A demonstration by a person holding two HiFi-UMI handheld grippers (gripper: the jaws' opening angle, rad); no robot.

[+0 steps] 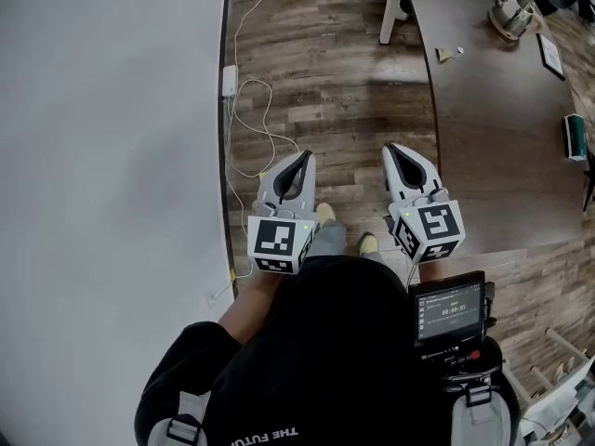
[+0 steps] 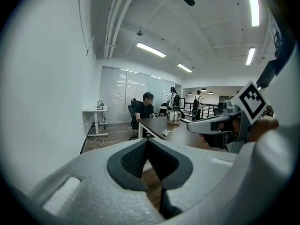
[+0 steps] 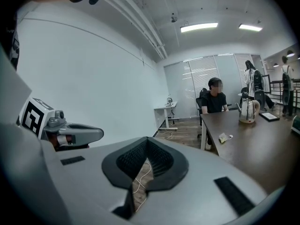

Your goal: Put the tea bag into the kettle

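Jaws of left gripper [image 1: 304, 156] and right gripper [image 1: 392, 149] are being held together, empty. Tea bag [image 1: 450, 54], well ahead, risks being shoved along tabletop [image 1: 483, 156] unless jaws are opened.

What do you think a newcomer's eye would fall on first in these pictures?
First, the left gripper and right gripper, held side by side over the wooden floor, both shut and empty. Then the brown table at the right, with the tea bag near its edge and the kettle at its far end.
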